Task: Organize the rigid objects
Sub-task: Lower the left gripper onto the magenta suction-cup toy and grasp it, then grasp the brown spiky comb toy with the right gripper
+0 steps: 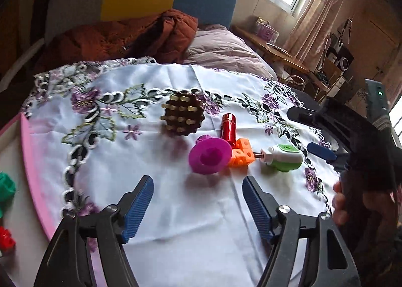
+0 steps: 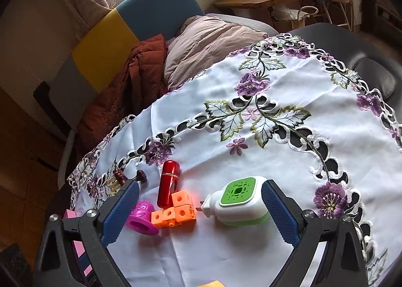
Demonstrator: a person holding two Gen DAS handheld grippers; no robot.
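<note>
A white embroidered cloth [image 2: 289, 116] with purple flowers covers the bench. On it, a small cluster of things sits together: a magenta suction cup [image 1: 209, 155] lying on its side, touching a group of orange linked cubes [image 1: 242, 153]; a red metal cylinder [image 1: 228, 126] lies against the cubes on their far side. Just beside the cubes is a white and green plug-in device [image 1: 284, 157], its prongs pointing at them. A brown round brush with pale pins [image 1: 182, 114] stands a little apart from the cluster, nearer the bench's far edge.

The left gripper [image 1: 197, 196] hangs over bare cloth on the near side of the cluster, its 2 blue pads spread wide and holding nothing. The right gripper [image 2: 201, 211] is also wide apart and empty; in its own view 1 pad lies just beside the plug-in device's body, the other near the suction cup, so the cubes and the device lie between them. Whether the pad touches the device cannot be told.

At the bench's left edge lie a green piece [image 1: 6, 185] and a red piece [image 1: 6, 239].
</note>
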